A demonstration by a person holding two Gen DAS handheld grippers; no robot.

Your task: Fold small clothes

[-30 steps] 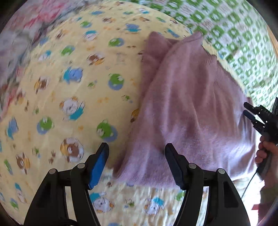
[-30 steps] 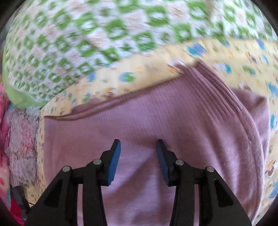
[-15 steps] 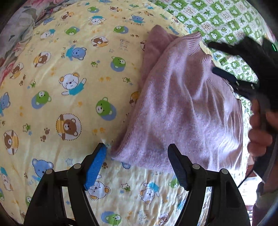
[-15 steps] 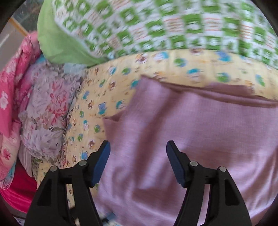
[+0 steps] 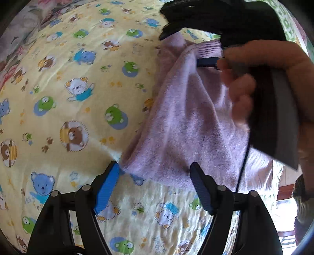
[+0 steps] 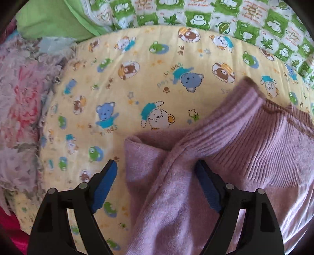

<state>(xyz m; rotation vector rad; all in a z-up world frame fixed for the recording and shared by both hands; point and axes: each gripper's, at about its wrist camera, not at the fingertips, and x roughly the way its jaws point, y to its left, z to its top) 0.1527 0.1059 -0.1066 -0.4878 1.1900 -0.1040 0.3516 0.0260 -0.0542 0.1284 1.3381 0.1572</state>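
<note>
A folded mauve knitted sweater lies on the yellow bear-print sheet. My left gripper is open, and the sweater's near corner sits between its fingers with no pad pressing on it. A hand holds my right gripper over the sweater's far ribbed end. In the right wrist view the right gripper points down with its jaws opening. The sweater's folded edge and ribbed band lie between the fingers, which do not pinch them.
A green-and-white checked quilt borders the sheet's far side, with a plain green pillow beside it. Floral pink bedding is heaped along the left of the right wrist view. A dark cable hangs from the right gripper across the sweater.
My right gripper has swept across the sweater to its far ribbed corner and its jaws have widened. The left gripper has edged towards the sweater's near corner.
</note>
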